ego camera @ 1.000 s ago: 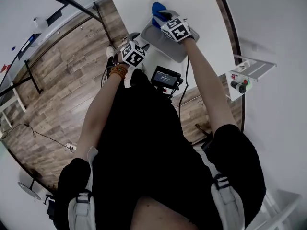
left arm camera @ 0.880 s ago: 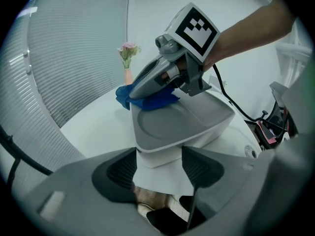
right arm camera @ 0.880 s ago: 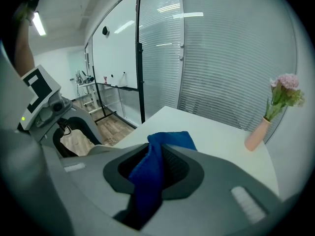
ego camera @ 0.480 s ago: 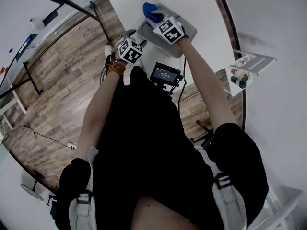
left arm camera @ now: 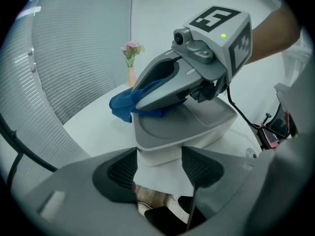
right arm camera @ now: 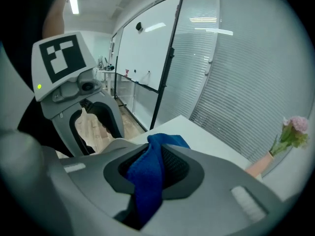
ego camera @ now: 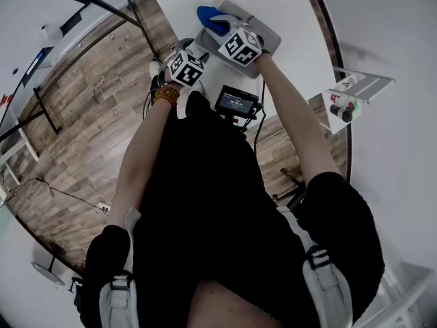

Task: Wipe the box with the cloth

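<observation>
Right gripper (right arm camera: 150, 168) clenched on the blue cloth (right arm camera: 145, 195), at the far left of the box (left arm camera: 197, 127) top. Left gripper (left arm camera: 158, 168) grasps the box's near edge on the table (ego camera: 287, 5).

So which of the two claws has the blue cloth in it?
The right claw: the blue cloth is pinched between its jaws, on top of the box. The left claw grips the box's near edge instead.

Your box (left arm camera: 197, 127) sits at the near edge of the worktop (left arm camera: 88, 127), its near end between your left tool's (left arm camera: 158, 163) jaws. Your right tool (right arm camera: 152, 168) lies on top, holding the cloth (right arm camera: 147, 181) over the box's far left rim. A vase (left arm camera: 130, 63) stands far behind.
</observation>
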The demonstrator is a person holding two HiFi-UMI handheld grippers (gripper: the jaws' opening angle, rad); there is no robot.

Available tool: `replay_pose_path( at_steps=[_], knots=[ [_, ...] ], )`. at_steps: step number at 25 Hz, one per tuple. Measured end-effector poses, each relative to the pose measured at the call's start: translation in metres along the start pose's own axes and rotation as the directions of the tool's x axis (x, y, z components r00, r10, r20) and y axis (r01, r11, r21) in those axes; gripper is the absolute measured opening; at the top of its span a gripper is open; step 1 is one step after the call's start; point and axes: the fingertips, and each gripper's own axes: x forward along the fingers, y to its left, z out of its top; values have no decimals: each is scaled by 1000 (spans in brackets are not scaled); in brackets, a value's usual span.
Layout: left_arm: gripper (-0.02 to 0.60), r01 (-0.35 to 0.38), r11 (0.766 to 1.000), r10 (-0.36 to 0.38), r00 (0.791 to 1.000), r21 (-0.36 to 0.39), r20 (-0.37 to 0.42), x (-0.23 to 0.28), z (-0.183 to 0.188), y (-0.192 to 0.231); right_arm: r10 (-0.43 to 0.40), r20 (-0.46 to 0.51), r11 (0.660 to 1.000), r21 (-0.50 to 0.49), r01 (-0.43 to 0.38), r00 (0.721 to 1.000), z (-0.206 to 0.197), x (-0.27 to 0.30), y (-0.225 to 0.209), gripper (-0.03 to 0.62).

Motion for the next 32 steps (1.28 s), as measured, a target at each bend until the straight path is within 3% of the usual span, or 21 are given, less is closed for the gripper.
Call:
replay_pose_path(
  at_steps=[6, 10, 17, 20, 22, 25, 28, 32],
  knots=[
    [298, -1, 1000, 1, 1000, -12, 3, -2, -1, -1, 86, -9, 990, -114, -86, 996, 5, 3, 29, 91],
    [298, 13, 1000, -13, 1000, 15, -8, -2, -7, -2, 127, -12, 987, -98, -127, 992, 7, 8, 45, 89],
    [285, 83, 995, -81, 996, 58, -39, -8, -31, -19, 303, -20, 953, -13, -303, 953, 15, 6, 79, 86],
    [285, 97, 994, -95, 995, 60, -35, -19, -42, -23, 316, -5, 949, -14, -316, 949, 16, 1, 90, 86],
    [285, 101, 993, -100, 995, 67, -22, -30, -46, -22, 343, 38, 937, 52, -344, 939, 15, -8, 93, 86],
    [285, 106, 992, -107, 994, 73, 17, -49, -42, -16, 395, 116, 887, 209, -411, 911, 10, -33, 96, 86],
    [285, 101, 993, -106, 991, 68, 87, -64, -24, -4, 296, 180, 885, 319, -340, 938, 4, -61, 83, 84],
    [284, 109, 988, -129, 971, 110, 203, -78, 26, 4, 37, 257, 873, 461, -156, 966, 3, -113, 44, 83]
  ],
)
